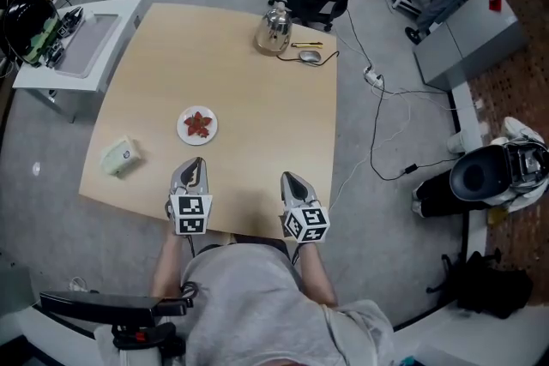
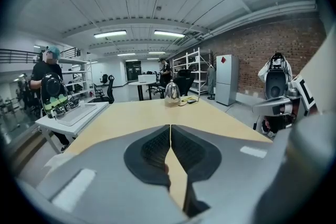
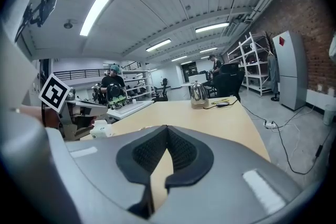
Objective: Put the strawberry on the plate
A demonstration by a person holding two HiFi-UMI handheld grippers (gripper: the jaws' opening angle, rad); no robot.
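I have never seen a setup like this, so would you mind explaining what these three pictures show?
No robot here: a person holds a two-jaw gripper in each hand. One picture comes from a camera on the person's head, looking down; the other two from cameras riding on the grippers. The left gripper and right gripper are both shut and empty. On the table sit a white plate with the strawberry on it, a metal kettle, a computer mouse and a pale box.
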